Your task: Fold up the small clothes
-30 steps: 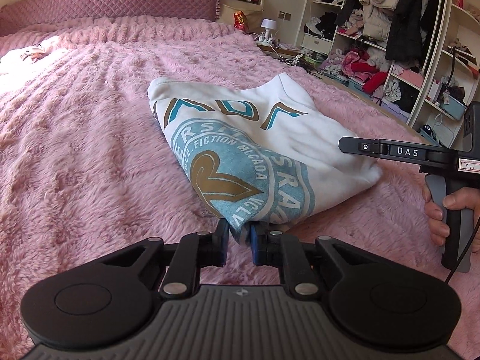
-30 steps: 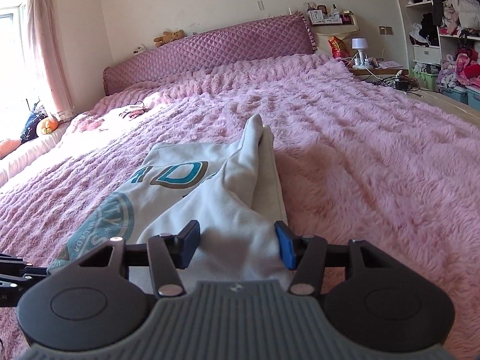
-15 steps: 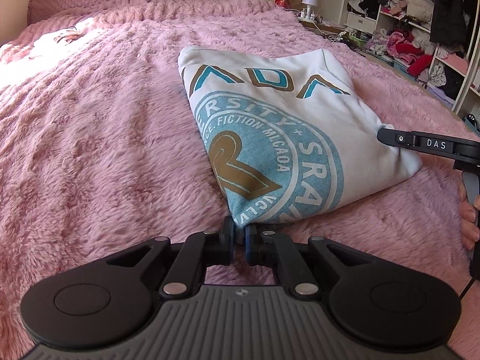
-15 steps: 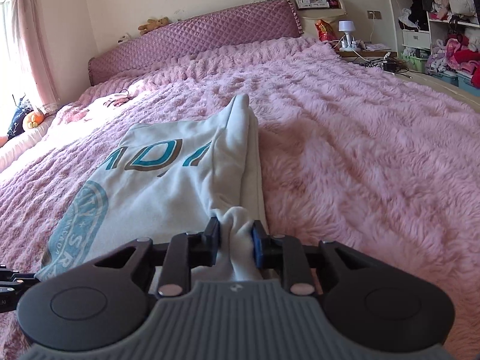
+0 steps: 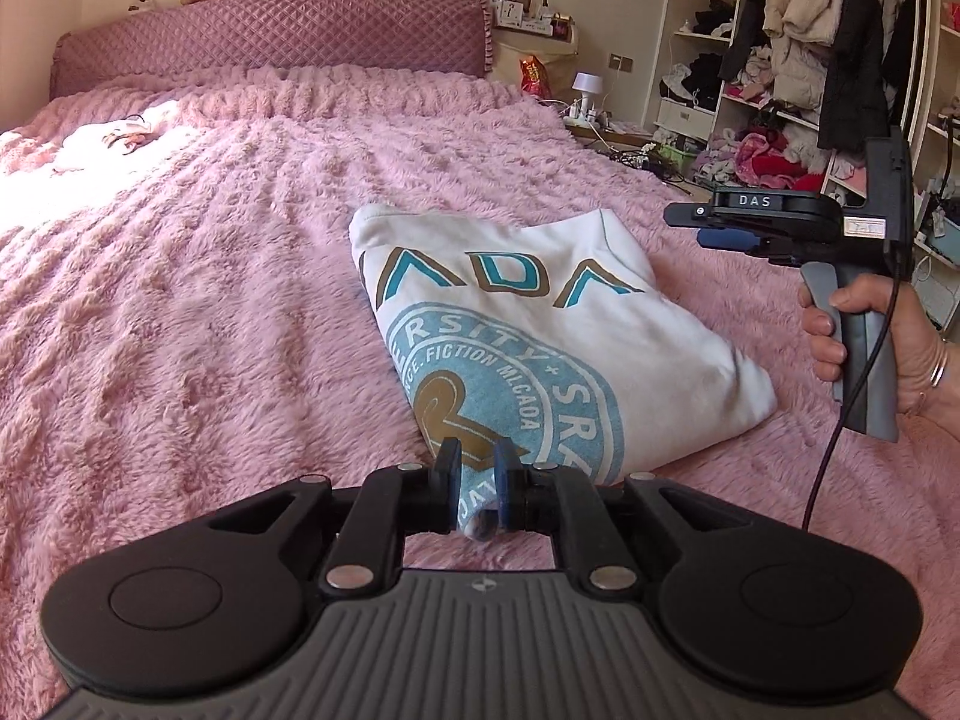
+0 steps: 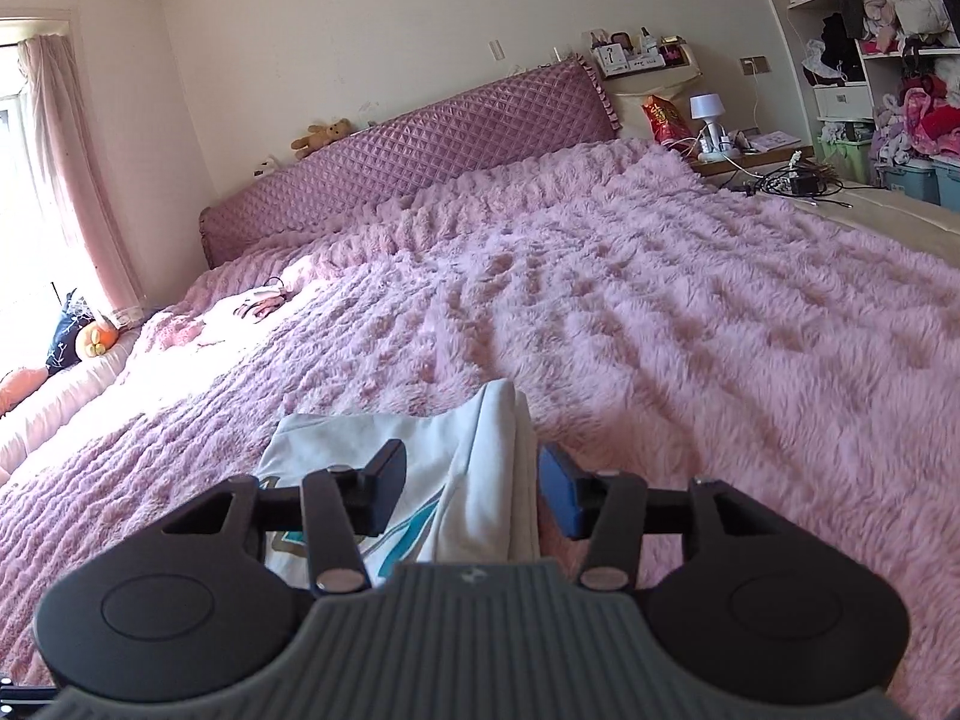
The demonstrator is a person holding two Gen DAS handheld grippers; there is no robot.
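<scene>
A white shirt (image 5: 540, 324) with a blue round print and teal letters lies folded on the pink fluffy bed (image 5: 210, 300). My left gripper (image 5: 477, 483) is partly open, its jaws astride the shirt's near corner, which rests loosely between the pads. My right gripper (image 6: 471, 489) is open and held above the shirt's right edge (image 6: 480, 480); the cloth lies below it, untouched. The right gripper also shows in the left wrist view (image 5: 732, 228), raised over the shirt's far right side.
A quilted purple headboard (image 5: 270, 42) stands at the bed's far end. Open shelves full of clothes (image 5: 810, 90) stand to the right. A bedside table with a lamp (image 6: 708, 114) and cables lies beyond the bed's right edge.
Both grippers opened and let the shirt go. The right gripper lifted up off the cloth. The left gripper's jaws parted around the near corner.
</scene>
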